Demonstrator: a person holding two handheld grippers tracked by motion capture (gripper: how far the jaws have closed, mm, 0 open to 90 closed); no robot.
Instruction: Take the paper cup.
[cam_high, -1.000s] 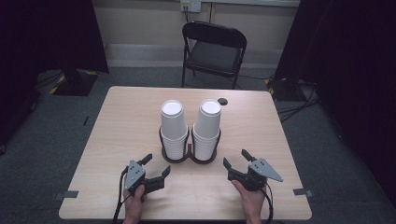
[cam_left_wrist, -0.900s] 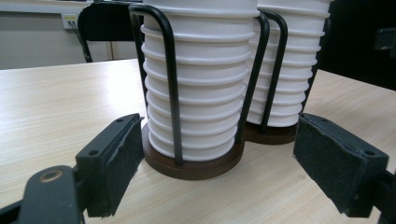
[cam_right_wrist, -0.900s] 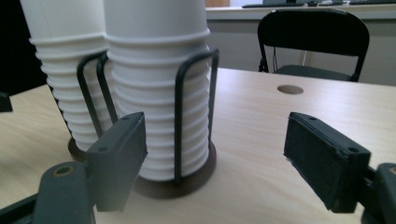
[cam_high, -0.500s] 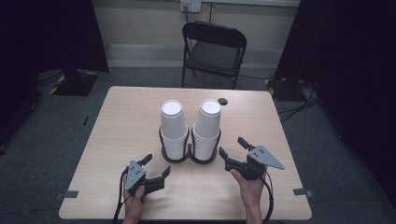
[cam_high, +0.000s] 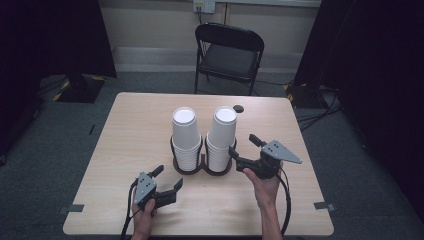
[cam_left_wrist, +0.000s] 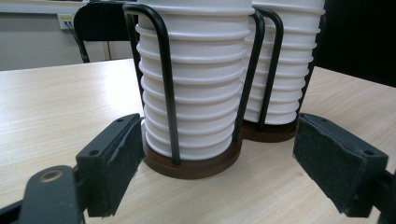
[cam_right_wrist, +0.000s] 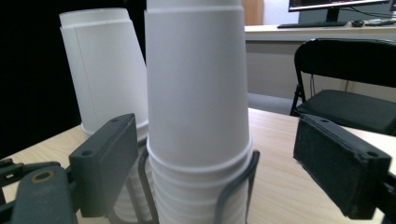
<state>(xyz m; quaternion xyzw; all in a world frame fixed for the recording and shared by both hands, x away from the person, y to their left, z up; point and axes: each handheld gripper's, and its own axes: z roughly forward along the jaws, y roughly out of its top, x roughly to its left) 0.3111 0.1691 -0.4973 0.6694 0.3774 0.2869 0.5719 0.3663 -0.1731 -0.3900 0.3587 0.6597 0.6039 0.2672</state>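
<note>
Cup stacks: two columns of white paper cups, upside down, standing in a double black wire holder (cam_high: 202, 167) near the middle of the worktop (cam_high: 125, 130); left stack (cam_high: 185, 135), right stack (cam_high: 221, 135), side by side and both upright.

Change, right hand: over the last second the right gripper (cam_high: 243, 149) has lifted off its resting spot near the worktop's front edge and moved up and in toward the right stack; it now sits just beside that stack, at about its lower half.

Change, left hand: the left gripper (cam_high: 167, 179) has stayed where it was, low on the worktop in front of the holder.

Meaning for the work: my guess is that the right hand is lining up to take the top cup off the right stack, with the grasp not yet begun.

Right fingers: wide apart; the right gripper view shows the top cup (cam_right_wrist: 196, 88) framed between the two pads, with a gap on each side, touching nothing.

Left fingers: also wide apart and empty; the left gripper view shows them aimed at the brown base (cam_left_wrist: 196, 163) of the holder, short of it.

Other: a small dark round object (cam_high: 238, 108) lies behind the stacks, and a folding chair (cam_high: 227, 52) stands beyond the worktop.
</note>
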